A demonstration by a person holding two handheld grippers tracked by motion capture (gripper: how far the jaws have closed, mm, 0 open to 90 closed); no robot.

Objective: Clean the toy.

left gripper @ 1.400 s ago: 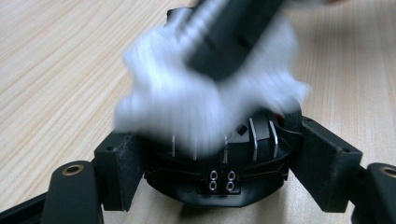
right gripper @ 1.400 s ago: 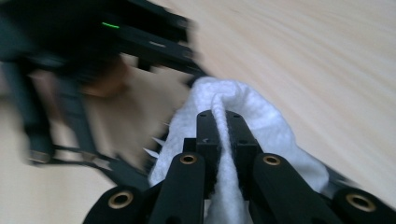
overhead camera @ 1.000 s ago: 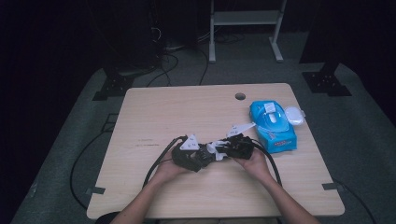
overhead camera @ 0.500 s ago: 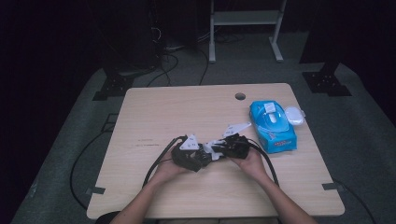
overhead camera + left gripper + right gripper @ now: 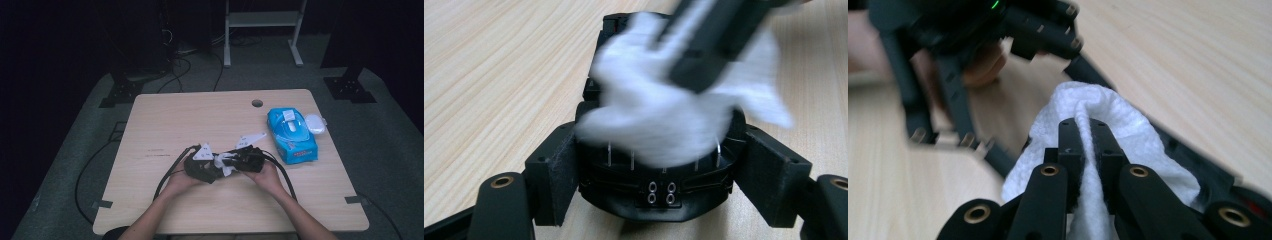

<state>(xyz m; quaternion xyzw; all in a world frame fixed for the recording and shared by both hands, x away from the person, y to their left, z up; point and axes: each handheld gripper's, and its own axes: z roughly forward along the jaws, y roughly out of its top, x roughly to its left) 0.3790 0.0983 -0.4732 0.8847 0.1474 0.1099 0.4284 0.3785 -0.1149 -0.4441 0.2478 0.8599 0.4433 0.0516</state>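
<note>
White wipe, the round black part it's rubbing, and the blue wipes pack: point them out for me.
White wipe (image 5: 1128, 135), right gripper view, its bunched fold.
Round black part (image 5: 659, 192), left gripper view, front rim.
Blue wipes pack (image 5: 295, 145), high view, its top face.

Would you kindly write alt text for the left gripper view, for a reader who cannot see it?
A round black part sits clamped between the left gripper's two black fingers on a pale wooden table. A blurred white wipe, pinched by the right gripper coming in from the top, rubs over its upper face.
</note>
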